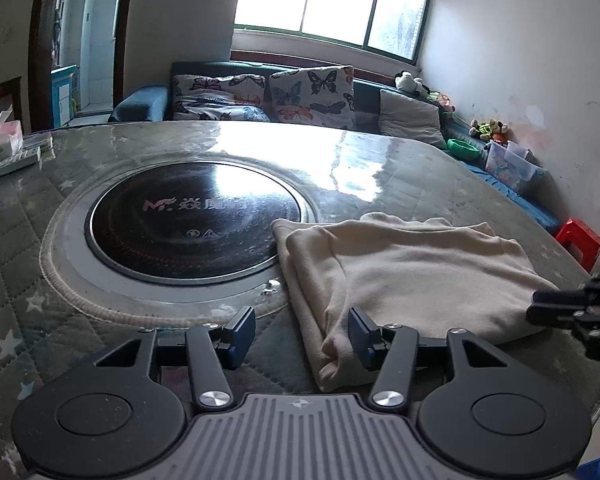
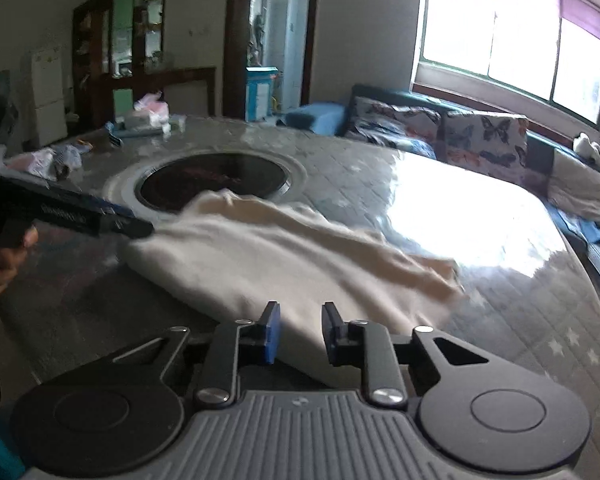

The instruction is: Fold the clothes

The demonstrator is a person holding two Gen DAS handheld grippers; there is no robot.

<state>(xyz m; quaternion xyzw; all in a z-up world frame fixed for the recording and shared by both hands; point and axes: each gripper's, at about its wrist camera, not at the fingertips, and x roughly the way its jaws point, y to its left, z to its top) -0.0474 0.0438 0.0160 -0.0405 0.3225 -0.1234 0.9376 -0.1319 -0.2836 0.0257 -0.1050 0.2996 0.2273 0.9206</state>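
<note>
Left gripper [image 1: 302, 330]: fingers spread wide, holding nothing.
Right gripper [image 2: 300, 328]: fingers apart, holding nothing.
Hand [image 2: 2, 258]: at 9 o'clock, gripping handle.

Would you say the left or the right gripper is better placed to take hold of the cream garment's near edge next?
Probably the right gripper: its open jaws straddle the cream garment's near edge. The left gripper, also open, sits mostly over bare table, only its right finger by the corner.

Cream garment [image 1: 412, 272], folded, lying flat on table [image 1: 140, 320].
</note>
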